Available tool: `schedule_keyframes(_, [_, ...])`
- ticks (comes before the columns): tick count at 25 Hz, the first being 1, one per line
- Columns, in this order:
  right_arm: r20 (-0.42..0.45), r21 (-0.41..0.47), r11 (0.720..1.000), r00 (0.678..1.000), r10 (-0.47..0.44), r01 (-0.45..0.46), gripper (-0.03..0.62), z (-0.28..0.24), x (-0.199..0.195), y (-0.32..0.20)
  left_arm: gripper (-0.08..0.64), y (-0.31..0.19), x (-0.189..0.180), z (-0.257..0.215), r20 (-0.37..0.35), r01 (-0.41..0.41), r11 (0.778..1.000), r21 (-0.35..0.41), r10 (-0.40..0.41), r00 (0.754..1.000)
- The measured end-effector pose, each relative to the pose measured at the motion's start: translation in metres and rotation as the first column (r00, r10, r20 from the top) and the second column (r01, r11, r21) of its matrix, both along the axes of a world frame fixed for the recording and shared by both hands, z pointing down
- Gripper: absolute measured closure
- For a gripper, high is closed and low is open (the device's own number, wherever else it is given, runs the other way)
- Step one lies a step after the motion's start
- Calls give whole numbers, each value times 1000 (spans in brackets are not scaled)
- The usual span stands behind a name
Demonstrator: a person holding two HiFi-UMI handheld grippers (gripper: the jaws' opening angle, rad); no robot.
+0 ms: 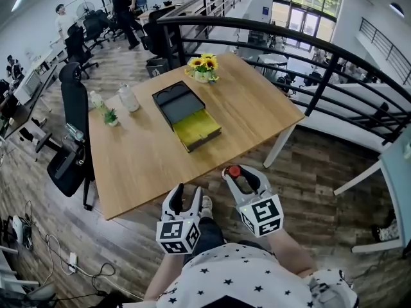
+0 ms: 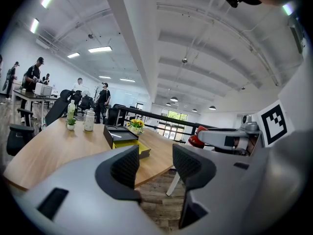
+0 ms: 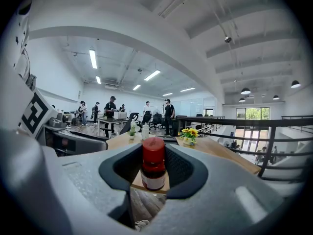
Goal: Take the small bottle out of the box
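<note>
Left gripper (image 1: 187, 194) is low down on the left, close to the person's body. Its two grey jaws are spread apart and nothing is between them. Ahead of it, a bit to the right, is the long wooden bench (image 1: 141, 159). On the bench sits the flat black box (image 1: 182, 104) with a yellow tray sticking out of its near end. The box is well apart from both grippers. A pot of yellow flowers (image 1: 204, 66) stands just behind the box. Further right is the right gripper (image 1: 243, 175). Its jaws are pinching the small bottle (image 3: 153, 163) of dark glass with a red cap. The bottle stands straight up between the jaws, cap on top, with a pad pressing on each side. So the bottle is already out of the box, and it hangs over the wooden floor just past the near edge of the bench. The box lies ahead and a little to the left of the bottle. I think the taking-out is done. If the bottle is to be put down, the right gripper must do it and keep the bottle upright.
</note>
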State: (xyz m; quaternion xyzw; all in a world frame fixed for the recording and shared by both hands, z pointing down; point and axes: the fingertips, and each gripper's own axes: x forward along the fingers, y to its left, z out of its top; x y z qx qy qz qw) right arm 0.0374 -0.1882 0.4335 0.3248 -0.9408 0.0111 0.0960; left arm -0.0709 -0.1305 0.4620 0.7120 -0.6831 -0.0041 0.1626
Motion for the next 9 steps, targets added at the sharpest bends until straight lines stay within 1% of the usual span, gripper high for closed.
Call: schedule_keyframes(9, [9, 8, 1000, 1000, 2, -2, 451, -2, 0, -2, 362, -1, 0, 2, 9, -8, 1000, -5, 8, 1000])
